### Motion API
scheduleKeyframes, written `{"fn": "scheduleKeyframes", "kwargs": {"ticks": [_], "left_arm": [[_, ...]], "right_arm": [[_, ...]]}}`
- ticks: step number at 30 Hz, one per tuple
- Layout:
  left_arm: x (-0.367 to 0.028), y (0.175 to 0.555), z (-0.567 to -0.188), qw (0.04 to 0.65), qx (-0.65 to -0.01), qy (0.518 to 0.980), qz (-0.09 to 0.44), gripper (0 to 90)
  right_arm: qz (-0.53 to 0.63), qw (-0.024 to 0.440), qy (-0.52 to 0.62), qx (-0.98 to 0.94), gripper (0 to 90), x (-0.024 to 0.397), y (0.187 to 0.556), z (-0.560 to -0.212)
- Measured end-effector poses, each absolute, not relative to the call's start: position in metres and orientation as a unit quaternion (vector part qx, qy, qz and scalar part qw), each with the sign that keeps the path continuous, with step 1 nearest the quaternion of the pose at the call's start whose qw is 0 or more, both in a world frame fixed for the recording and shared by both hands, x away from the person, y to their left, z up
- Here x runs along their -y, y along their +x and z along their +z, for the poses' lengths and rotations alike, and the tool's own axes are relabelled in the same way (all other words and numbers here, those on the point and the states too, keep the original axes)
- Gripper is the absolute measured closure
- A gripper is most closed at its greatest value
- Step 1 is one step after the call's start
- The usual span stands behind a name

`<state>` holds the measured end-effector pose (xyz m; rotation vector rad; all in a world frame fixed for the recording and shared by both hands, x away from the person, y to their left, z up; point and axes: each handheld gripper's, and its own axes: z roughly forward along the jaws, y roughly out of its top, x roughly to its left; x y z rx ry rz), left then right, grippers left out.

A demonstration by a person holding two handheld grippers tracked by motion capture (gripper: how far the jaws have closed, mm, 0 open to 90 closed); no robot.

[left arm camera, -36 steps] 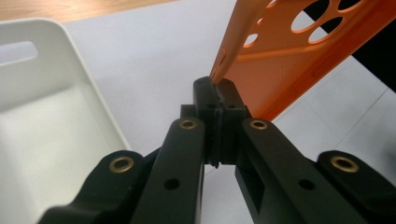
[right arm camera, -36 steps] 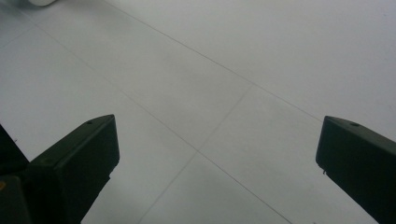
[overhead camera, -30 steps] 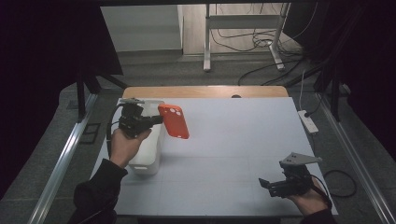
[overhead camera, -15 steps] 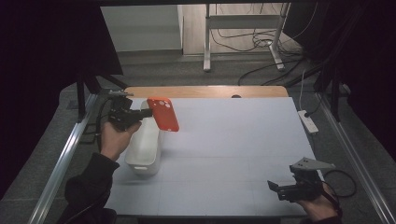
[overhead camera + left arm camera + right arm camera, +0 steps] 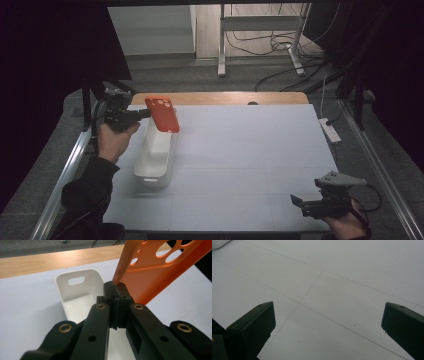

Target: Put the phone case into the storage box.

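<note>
My left gripper [image 5: 145, 114] is shut on the edge of an orange phone case [image 5: 163, 114], which hangs tilted over the far end of a white oblong basket [image 5: 155, 155]. In the left gripper view the pads [image 5: 117, 291] pinch the phone case [image 5: 160, 267] at its rim, with the basket [image 5: 75, 297] just beyond. At the table's near right corner, my right gripper [image 5: 295, 202] is held low over the white table top. In the right gripper view its jaws stand wide apart, and between its fingertips [image 5: 257, 322] lies only bare table.
The white table top [image 5: 250, 150] has a wooden strip [image 5: 225, 98] along its far edge. A white power strip [image 5: 330, 130] lies off the table's right side. Cables and a desk frame stand on the floor beyond.
My left hand has carried the orange case toward the far left, from above the basket's middle to its far end. The right gripper has drifted right, toward the near corner.
</note>
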<state>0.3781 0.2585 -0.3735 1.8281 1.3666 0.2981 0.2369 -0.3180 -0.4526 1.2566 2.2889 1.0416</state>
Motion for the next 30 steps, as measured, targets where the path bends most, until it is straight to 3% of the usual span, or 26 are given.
{"fn": "scheduleKeyframes", "kwargs": {"ticks": [30], "left_arm": [[-0.275,0.411,-0.39,0.38,-0.574,0.712,0.14,89.7]], "right_arm": [[0.355,0.156,0.436,-0.812,1.4,0.316,0.238,-0.454]]}}
